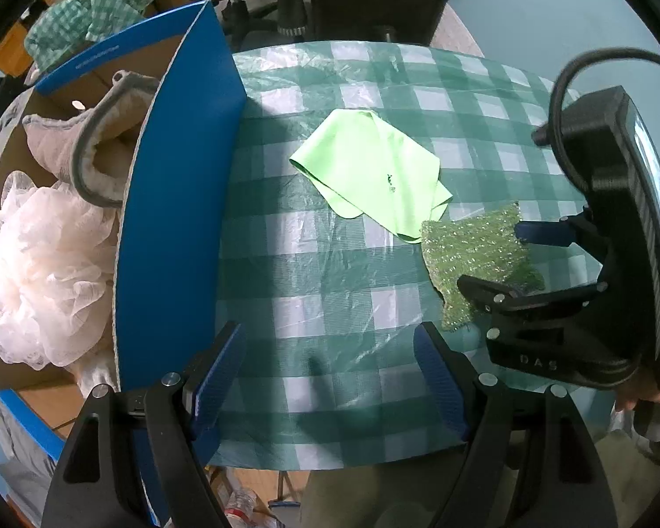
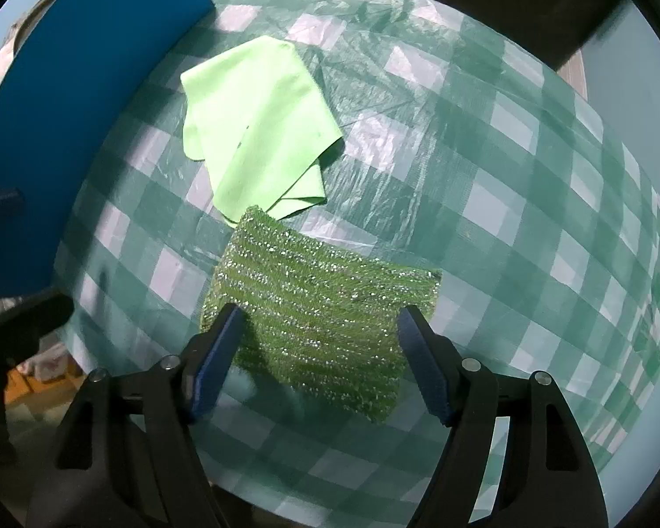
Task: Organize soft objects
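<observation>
Hovering my right tool (image 2: 319, 354), jaws spread, over the glittery green scrubber (image 2: 325, 321) on the counter (image 2: 506, 176), beside the lime cloth (image 2: 259, 127); my left tool (image 1: 330, 378) hangs released near the blue box (image 1: 176, 220).

We see the table (image 1: 330, 264) with the box (image 1: 171, 202) standing at its left edge; inside the box, the mesh puff (image 1: 48, 273) lies nearer us and the slipper (image 1: 97, 149) behind it. On the table, right of the box, lies the folded cloth (image 1: 369, 171); the scrub pad (image 2: 312, 325) lies nearer us, its far corner overlapping the cloth's near edge.
</observation>
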Available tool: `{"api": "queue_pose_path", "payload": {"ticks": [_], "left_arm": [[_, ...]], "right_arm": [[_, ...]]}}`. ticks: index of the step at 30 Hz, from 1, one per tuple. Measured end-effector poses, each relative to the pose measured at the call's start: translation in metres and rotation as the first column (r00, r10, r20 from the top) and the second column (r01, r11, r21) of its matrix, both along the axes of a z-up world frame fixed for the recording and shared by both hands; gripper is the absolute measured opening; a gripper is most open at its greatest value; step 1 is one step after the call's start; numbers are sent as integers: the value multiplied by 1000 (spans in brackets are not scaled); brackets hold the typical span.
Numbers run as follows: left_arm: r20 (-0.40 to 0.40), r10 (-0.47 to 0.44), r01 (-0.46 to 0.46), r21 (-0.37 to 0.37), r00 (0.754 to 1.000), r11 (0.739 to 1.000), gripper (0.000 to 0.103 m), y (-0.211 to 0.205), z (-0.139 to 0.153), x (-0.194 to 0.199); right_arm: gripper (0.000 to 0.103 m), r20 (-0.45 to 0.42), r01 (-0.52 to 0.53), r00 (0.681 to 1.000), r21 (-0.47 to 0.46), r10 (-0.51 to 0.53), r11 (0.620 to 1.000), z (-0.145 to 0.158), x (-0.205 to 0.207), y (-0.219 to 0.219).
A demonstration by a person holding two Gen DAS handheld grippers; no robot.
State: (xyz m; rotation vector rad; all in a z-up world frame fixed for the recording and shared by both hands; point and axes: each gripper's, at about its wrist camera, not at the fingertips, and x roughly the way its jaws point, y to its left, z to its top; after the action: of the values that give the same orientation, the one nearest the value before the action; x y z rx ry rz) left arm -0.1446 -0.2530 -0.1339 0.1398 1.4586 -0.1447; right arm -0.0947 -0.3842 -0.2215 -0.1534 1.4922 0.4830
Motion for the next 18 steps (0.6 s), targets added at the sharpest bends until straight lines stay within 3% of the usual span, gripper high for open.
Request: {"api": "queue_pose_path", "payload": {"ticks": [3,5,9,18], "left_arm": [[-5,6,-6,-8,1000,1000,80,0,-3,1],[-9,9,-9,-12,1000,1000,80,0,-4,2],[-11,7,-8,-25,1000,1000,80,-2,-8,8],[-12,-32,32,-40,999,999,80,-23,-14,33]], "right_arm": [[65,22,-20,1000,-29,21,999,-1,-4,2],[52,42,-17,999,-61,20,998,-1,-6,1],[15,61,18,998,-78,-13,997,1,-5,-13],[9,42,133,991,-70,-130,989,4,9,-69]]}}
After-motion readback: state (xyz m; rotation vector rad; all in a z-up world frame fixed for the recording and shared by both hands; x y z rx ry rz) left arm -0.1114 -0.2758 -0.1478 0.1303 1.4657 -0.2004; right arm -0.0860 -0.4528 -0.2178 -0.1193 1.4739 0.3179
